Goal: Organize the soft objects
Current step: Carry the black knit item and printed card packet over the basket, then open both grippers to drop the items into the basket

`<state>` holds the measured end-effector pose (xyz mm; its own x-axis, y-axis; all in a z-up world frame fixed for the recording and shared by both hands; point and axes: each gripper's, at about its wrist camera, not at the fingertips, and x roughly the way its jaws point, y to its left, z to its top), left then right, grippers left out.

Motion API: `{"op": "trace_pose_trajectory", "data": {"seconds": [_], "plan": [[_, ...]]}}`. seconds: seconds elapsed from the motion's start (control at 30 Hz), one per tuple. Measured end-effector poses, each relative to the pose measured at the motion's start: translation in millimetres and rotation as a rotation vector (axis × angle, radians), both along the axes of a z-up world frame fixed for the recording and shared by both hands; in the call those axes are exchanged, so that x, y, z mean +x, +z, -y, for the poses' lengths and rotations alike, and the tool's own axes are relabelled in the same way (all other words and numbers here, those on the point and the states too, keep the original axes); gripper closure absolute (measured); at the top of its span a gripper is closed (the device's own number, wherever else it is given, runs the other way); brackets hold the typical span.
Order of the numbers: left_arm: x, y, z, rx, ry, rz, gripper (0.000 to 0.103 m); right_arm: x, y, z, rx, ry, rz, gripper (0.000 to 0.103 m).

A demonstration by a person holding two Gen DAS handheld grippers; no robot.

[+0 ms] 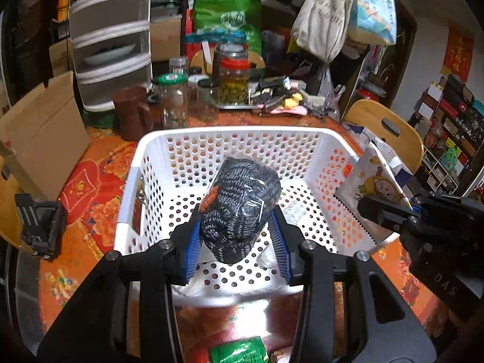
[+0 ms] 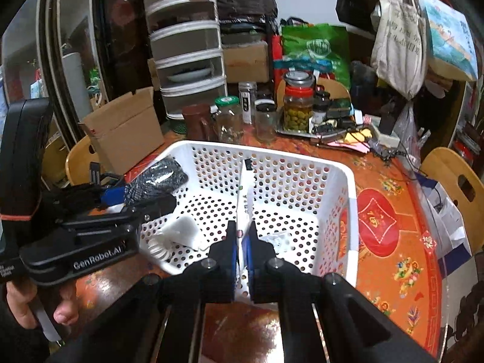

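Blue pads of the left gripper (image 1: 239,236) are clamped on a dark knitted bundle in clear wrap (image 1: 242,208), gripped from both sides and held over the white perforated basket (image 1: 187,142). Over on the right, the right gripper (image 2: 242,239) has its jaws pressed together on a thin flat white packet (image 2: 243,193), seen edge-on, also above the basket. From the left camera that packet shows a cartoon print (image 1: 370,181) at the basket's right rim. Down on the basket floor lie a white foam piece (image 2: 181,230) at the near left and a small clear plastic item (image 2: 278,239) to the right. Basket sits on the orange floral tablecloth (image 2: 393,230), with glass jars (image 2: 230,118) lined up at the far side.
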<state>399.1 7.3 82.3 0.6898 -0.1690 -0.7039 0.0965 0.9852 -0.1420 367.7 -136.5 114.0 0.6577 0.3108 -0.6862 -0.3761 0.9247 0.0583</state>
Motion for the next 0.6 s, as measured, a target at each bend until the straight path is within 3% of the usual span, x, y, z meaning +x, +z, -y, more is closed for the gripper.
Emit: {"op": "trace_pose_trajectory", "data": {"seconds": [0.27,0.6], "plan": [[40,-36,2,0.018,0.013,-0.111,0.064,40,-27,1,-0.014,-0.048,-0.085,0.099],[56,-62,-1,0.038,0.032,-0.169,0.063,65,-57,5,-0.045,-0.074,-0.148,0.099]]}}
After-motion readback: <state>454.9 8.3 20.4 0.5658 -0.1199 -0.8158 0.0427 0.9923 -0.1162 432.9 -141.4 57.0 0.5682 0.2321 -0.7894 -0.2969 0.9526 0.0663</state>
